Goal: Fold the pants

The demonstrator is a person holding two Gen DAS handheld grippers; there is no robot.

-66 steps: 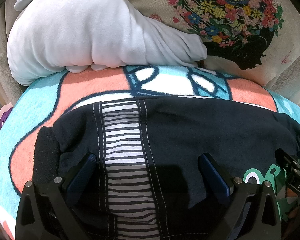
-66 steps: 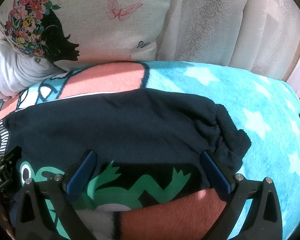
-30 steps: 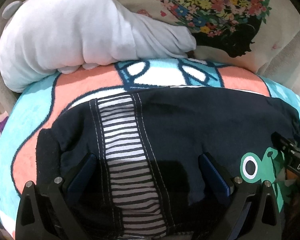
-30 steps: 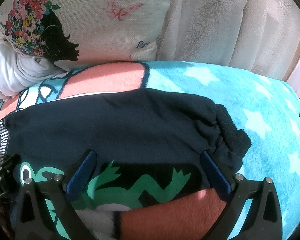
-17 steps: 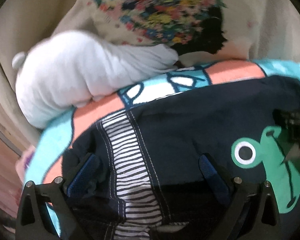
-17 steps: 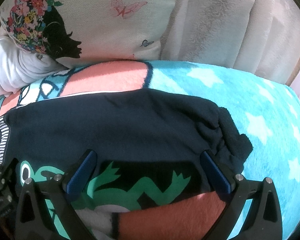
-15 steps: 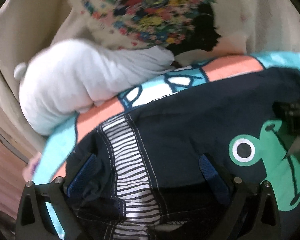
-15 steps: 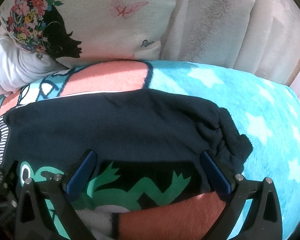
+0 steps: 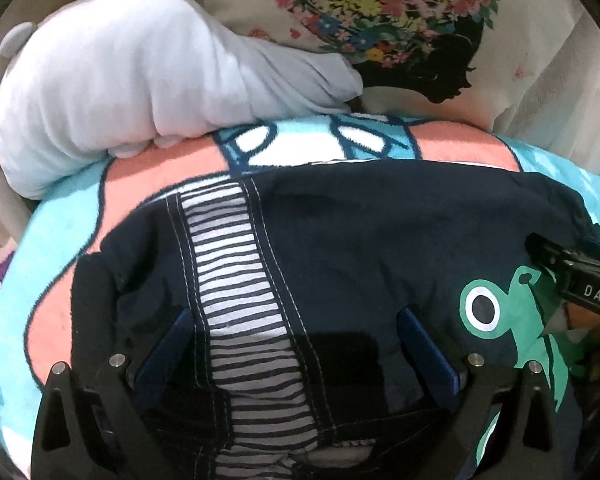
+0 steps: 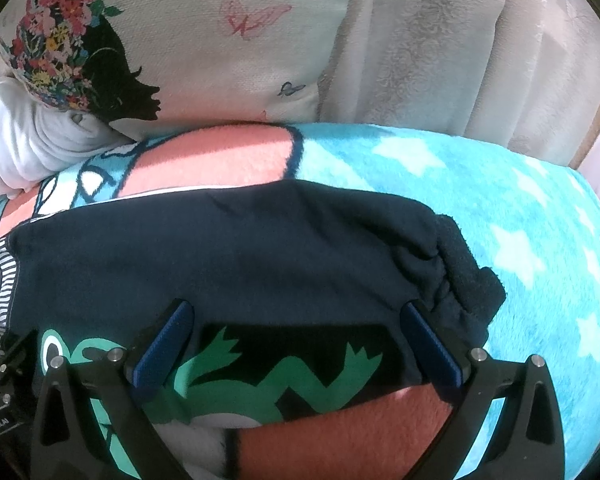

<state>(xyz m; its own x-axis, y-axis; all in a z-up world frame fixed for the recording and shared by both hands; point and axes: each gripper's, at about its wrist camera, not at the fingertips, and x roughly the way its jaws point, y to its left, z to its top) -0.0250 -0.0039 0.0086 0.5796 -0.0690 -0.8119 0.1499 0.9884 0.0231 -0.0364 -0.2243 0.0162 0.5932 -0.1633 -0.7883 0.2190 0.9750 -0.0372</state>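
Observation:
Dark navy pants [image 9: 372, 240] lie flat across a bright blanket [image 9: 60, 232], folded lengthwise. A black-and-white striped panel [image 9: 236, 296] marks the waist end in the left wrist view. A green frog print [image 10: 268, 376] sits on the leg, and the ribbed cuffs [image 10: 464, 276] lie at the right. My left gripper [image 9: 296, 344] is open, low over the striped waist part. My right gripper [image 10: 296, 340] is open over the leg near the cuffs. Neither holds cloth. The right gripper's body [image 9: 576, 280] shows at the left view's right edge.
A white plush pillow [image 9: 132, 76] and a cream cushion with a floral silhouette print [image 10: 188, 44] lie just behind the pants. Pale curtains [image 10: 480, 52] hang behind at the right. The blue starred blanket [image 10: 540, 216] extends to the right of the cuffs.
The left gripper swung and tilted briefly, then came back level over the waist end. The pants and the right gripper hardly moved. Both grippers stayed open.

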